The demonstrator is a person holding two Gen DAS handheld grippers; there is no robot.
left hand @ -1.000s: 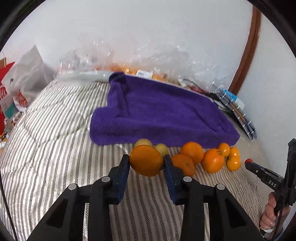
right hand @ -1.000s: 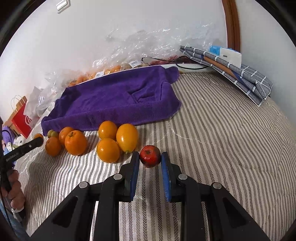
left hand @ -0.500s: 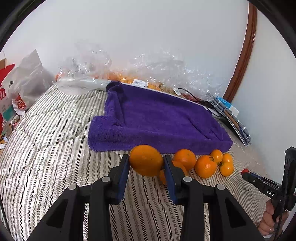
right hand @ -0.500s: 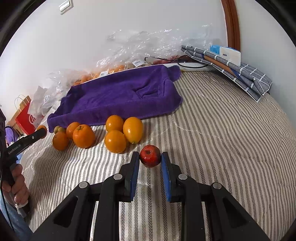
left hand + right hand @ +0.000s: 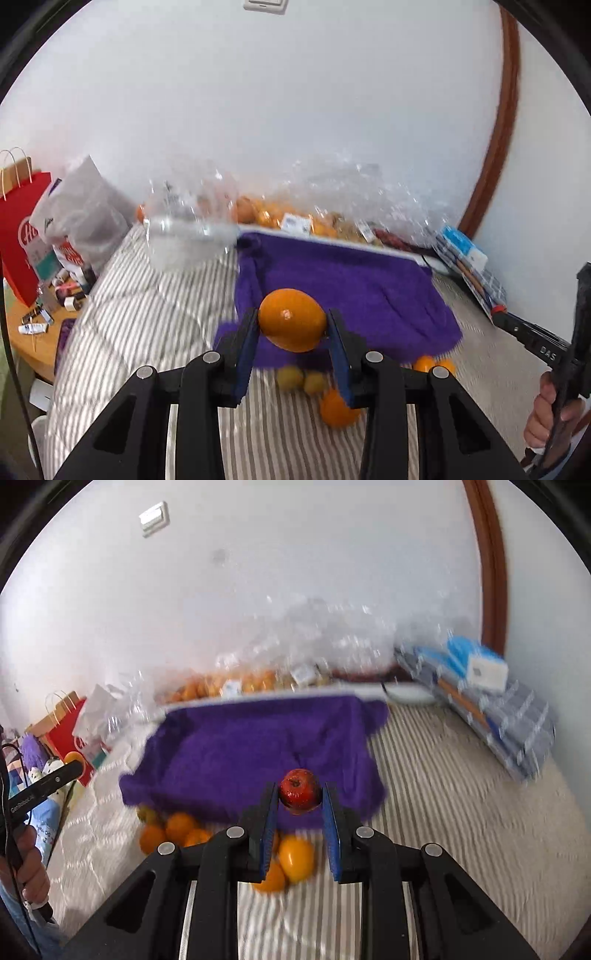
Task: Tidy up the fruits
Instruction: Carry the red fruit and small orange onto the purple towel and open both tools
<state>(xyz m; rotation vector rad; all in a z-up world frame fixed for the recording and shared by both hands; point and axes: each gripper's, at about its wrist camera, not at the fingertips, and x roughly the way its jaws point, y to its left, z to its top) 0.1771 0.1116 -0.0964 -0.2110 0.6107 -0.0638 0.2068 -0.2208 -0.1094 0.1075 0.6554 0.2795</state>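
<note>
Left gripper (image 5: 291,325) clamps one orange (image 5: 291,319), held over the purple towel (image 5: 354,291). Right gripper (image 5: 298,794) clamps one red apple (image 5: 299,788) over the same towel. Five loose oranges (image 5: 295,854) show on the striped cover (image 5: 461,812) at 6 o'clock of the towel, partly hidden by fingers; motion blur obscures the bagged fruit (image 5: 229,686) at 12 o'clock.

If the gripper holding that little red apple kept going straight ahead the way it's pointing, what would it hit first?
Probably the purple towel. The right gripper, shut on the red apple, points at the towel's near part with nothing in between, though depth is hard to judge.
</note>
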